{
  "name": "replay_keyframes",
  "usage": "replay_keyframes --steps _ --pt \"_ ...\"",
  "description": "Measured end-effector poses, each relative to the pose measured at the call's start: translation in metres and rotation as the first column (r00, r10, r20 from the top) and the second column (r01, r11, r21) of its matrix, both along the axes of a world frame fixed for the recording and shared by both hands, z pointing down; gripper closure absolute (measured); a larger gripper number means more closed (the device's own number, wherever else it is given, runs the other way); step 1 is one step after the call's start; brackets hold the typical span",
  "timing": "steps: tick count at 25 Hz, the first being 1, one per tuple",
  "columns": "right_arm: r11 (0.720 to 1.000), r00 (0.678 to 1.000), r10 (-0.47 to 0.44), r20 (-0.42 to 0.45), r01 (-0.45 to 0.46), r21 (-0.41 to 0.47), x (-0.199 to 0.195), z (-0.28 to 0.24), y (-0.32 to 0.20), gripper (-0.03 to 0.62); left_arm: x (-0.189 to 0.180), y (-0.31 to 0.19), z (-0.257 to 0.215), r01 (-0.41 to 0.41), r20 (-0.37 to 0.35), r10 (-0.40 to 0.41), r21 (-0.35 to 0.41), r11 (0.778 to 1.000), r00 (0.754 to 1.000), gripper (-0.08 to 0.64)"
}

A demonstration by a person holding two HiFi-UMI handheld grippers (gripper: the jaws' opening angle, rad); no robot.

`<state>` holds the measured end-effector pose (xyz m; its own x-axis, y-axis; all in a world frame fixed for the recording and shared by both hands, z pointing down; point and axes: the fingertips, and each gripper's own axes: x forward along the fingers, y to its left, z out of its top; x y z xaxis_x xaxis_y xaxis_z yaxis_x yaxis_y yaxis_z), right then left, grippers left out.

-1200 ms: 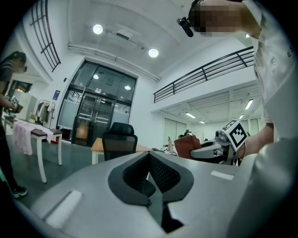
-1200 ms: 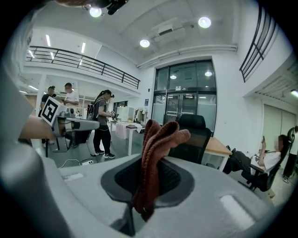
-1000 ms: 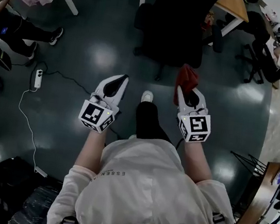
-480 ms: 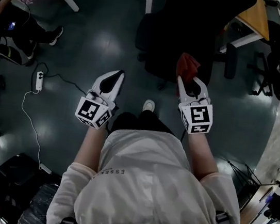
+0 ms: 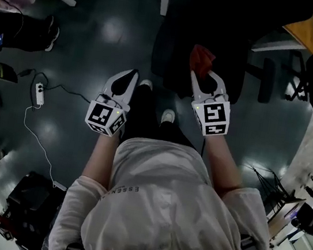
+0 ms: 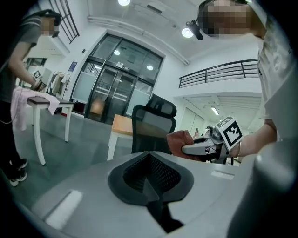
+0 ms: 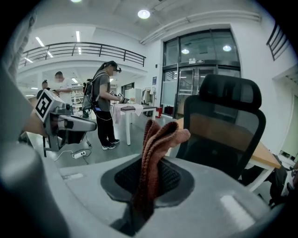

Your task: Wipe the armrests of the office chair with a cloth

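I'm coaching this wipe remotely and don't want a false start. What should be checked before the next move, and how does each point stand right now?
1. Cloth gripped: ok. The right gripper is shut on the cloth, which sticks out past its jaws.
2. Other gripper free: ok. The left gripper is shut with nothing between its jaws.
3. Office chair in front: ok. It stands ahead of both grippers.
4. Cloth on an armrest: not ok. In the head view the armrest lies to the right of the cloth, apart from it.
5. Where the armrest needs wiping: cannot tell, it is too dark.
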<state>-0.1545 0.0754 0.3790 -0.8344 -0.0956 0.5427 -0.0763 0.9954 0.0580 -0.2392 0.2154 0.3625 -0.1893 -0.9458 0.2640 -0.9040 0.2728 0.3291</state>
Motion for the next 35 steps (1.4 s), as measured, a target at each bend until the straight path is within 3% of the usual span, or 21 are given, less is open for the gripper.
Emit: replay_keyframes --steps 5,10,15,19,25,32,35 --pt "1.0 0.996 -0.006 -0.091 0.005 -0.011 -0.058 0.053 -0.021 0.543 -0.04 -0.04 0.043 -0.065 -0.047 0.063 -0.043 0.997 0.997 0.541" --pt "0.998 0.984 -0.02 -0.179 0.03 0.057 -0.108 0.099 -0.045 0.543 -0.064 -0.06 0.087 -0.116 -0.129 0.108 -0.052 0.992 0.986 0.541" --pt "0.996 0.971 -0.011 -0.24 0.032 0.084 -0.142 0.132 -0.065 0.543 -0.064 -0.063 0.123 -0.194 -0.197 0.177 -0.074 0.978 0.964 0.541" --pt "0.991 0.955 -0.003 -0.297 0.043 0.126 -0.158 0.155 -0.072 0.543 -0.062 -0.063 0.138 -0.254 -0.212 0.232 -0.08 0.964 0.949 0.541" --pt "0.987 0.949 -0.062 -0.31 0.103 0.119 -0.171 0.162 -0.055 0.543 -0.058 -0.061 0.15 -0.285 -0.237 0.261 -0.073 0.956 0.936 0.541" --pt "0.979 0.925 -0.16 -0.344 0.194 0.066 -0.166 0.16 -0.018 0.544 -0.047 -0.049 0.152 -0.268 -0.26 0.24 -0.077 0.96 0.935 0.541" --pt "0.975 0.923 -0.183 -0.339 0.215 0.061 -0.161 0.157 -0.002 0.543 -0.049 -0.04 0.148 -0.226 -0.256 0.201 -0.075 0.971 0.946 0.541"
